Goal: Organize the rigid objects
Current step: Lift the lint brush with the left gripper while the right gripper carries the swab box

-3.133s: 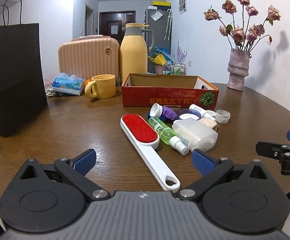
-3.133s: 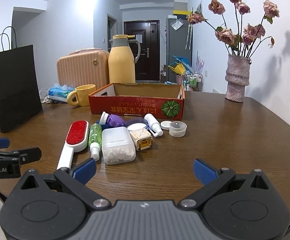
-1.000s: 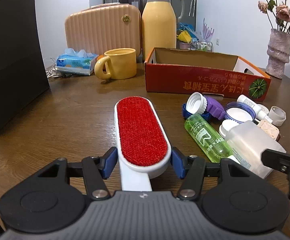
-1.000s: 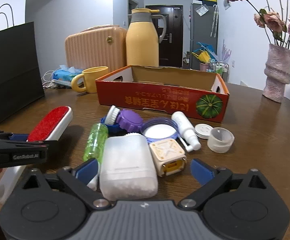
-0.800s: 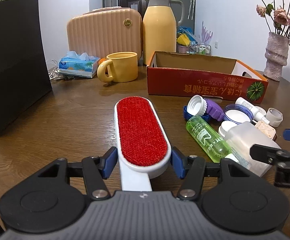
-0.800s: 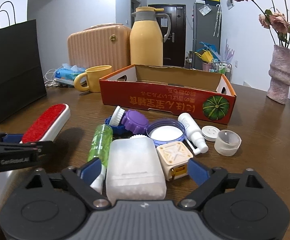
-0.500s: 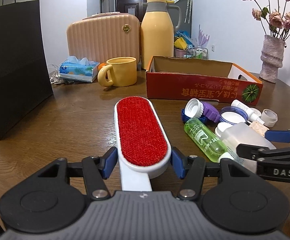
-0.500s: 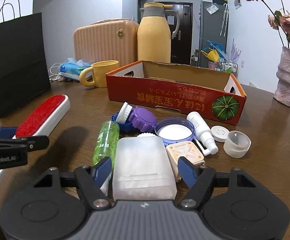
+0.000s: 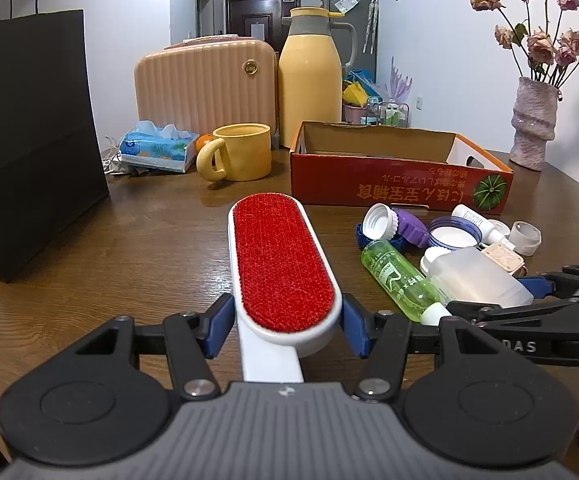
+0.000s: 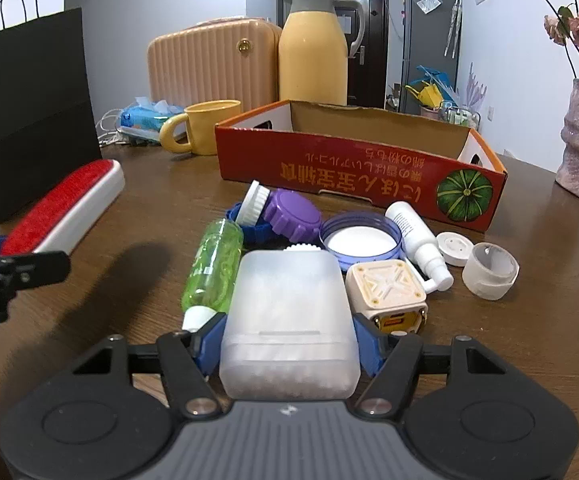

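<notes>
Here the left gripper [image 9: 285, 330] is clamped on the lint brush [image 9: 281, 268], with one blue pad on each side of its white body, just under the red fuzzy part. The brush sticks out in front over the brown table [image 9: 149, 248]. The right gripper [image 10: 289, 340] has just been closing, and the cloudy white bottle [image 10: 289, 312] sits between its blue pads, which now press on both of its sides. The bottle lies at the near edge of a small pile. A green bottle [image 10: 213, 268] lies just beside it on one side and a small cream cube [image 10: 385, 288] on the other. Behind them are a purple cap [image 10: 293, 210], a round blue lid [image 10: 361, 240], a little white spray bottle [image 10: 417, 240] and a clear cup [image 10: 489, 270]. The red box [image 10: 361, 176] stands open just behind the pile, with a yellow mug [image 10: 205, 126] near it
</notes>
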Tool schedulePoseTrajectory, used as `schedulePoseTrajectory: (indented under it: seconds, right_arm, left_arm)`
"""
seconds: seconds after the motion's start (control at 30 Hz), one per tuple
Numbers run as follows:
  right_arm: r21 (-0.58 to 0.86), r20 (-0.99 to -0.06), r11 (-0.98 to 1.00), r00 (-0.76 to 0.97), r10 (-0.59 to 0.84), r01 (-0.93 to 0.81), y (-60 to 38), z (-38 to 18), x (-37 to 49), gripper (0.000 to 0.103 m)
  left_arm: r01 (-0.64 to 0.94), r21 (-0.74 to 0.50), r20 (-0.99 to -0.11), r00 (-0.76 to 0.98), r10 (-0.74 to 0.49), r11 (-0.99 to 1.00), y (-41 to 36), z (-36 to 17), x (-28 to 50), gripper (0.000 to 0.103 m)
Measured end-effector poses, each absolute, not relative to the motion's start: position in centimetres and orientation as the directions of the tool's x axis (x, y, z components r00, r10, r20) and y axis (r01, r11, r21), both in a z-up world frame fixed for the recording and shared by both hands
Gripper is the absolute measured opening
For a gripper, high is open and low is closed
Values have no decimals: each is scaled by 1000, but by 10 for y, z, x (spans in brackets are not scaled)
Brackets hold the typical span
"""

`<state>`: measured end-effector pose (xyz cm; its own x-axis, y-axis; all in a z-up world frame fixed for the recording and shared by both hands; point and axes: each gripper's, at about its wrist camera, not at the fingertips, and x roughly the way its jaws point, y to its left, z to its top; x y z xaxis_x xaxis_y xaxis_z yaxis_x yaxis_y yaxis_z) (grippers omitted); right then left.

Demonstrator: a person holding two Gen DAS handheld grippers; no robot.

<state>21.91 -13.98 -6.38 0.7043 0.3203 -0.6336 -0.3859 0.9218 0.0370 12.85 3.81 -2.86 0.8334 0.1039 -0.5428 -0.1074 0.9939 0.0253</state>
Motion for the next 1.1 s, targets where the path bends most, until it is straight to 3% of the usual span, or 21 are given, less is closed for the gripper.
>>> schedulePoseTrajectory:
  seconds: [0.3,1.1]
  right_arm:
    - [68,-634,921,696,337,-384,-142,-66,220,65]
    - [87,-490,936,804,338,-341,-176,-9,229,65]
  left_arm:
    - [-101,25,-532,841,99,995,38,-22,120,58]
    - [-50,39,-481,874,62,998,21,14,143,58]
